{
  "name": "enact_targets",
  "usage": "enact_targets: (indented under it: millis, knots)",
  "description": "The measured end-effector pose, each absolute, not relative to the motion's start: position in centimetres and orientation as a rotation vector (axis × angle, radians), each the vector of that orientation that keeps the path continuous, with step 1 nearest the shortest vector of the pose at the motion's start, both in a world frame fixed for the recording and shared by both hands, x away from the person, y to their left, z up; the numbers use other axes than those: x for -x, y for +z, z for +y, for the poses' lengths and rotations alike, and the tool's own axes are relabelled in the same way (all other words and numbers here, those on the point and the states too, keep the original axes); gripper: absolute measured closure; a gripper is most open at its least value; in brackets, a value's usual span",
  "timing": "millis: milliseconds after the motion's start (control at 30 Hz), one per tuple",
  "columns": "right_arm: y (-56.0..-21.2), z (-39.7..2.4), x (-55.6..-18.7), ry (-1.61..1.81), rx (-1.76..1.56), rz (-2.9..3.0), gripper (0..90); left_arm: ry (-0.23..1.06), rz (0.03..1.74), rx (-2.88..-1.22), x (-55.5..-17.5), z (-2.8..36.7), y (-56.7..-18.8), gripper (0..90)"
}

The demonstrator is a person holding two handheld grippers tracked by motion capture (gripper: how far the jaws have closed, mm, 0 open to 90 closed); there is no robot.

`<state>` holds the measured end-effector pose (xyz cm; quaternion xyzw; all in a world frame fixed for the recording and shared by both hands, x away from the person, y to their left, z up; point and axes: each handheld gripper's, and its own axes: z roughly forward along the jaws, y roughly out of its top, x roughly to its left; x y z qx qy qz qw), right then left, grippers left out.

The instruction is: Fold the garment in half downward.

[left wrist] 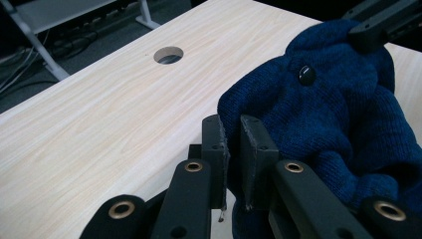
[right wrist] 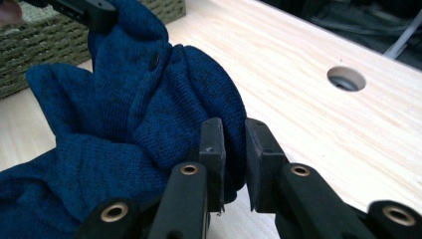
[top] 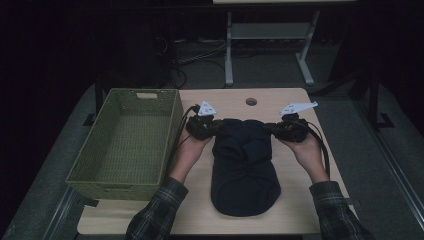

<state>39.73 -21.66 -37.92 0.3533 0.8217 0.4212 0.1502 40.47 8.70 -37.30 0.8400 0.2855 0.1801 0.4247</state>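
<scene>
A dark blue knitted garment (top: 244, 165) with a small dark button (left wrist: 306, 74) lies folded down the middle of the wooden table (top: 235, 102). My left gripper (top: 216, 127) pinches its far left corner, the jaws shut on a fold of the knit (left wrist: 234, 117). On the other side my right gripper (top: 272, 128) is shut on the far right corner, with knit pressed between the pads (right wrist: 234, 134). Both grippers lie low over the table, facing each other across the garment's far edge.
A green woven basket (top: 127, 142), nothing in it, stands at the table's left. A round cable hole (top: 251, 101) sits in the tabletop beyond the garment. Behind the table are a white desk frame (top: 270, 45) and loose cables on the floor.
</scene>
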Motion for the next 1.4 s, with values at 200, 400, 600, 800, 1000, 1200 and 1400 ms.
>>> enact_targets:
  millis: [200, 400, 600, 800, 1000, 1200, 1400]
  knots:
    - [-37.9, -21.9, -38.3, 1.243, -1.017, 2.375, 78.2, 0.418, 0.695, -2.077, -38.6, 9.0, -37.5, 81.4]
    - [-38.3, -22.0, -36.5, 1.243, -0.986, 2.382, 77.6, 0.382, 0.673, -2.076, -36.9, 9.3, -37.8, 81.1]
    - [-38.8, -22.1, -34.4, 1.242, -0.958, 2.405, 77.5, 0.368, 0.646, -2.095, -34.9, 9.3, -38.1, 81.1]
    - [-39.4, -22.1, -32.6, 1.235, -0.949, 2.444, 77.1, 0.332, 0.638, -2.113, -33.0, 9.3, -38.9, 81.1]
    - [-40.3, -22.1, -30.9, 1.226, -0.939, 2.466, 76.3, 0.298, 0.631, -2.139, -31.4, 9.3, -40.1, 80.8]
    - [-42.3, -21.8, -29.5, 1.202, -0.967, 2.539, 76.1, 0.259, 0.637, -2.200, -30.4, 9.3, -41.9, 81.0]
    - [-43.7, -21.4, -29.0, 1.190, -0.989, 2.572, 76.3, 0.223, 0.660, -2.204, -30.3, 9.5, -42.7, 81.3]
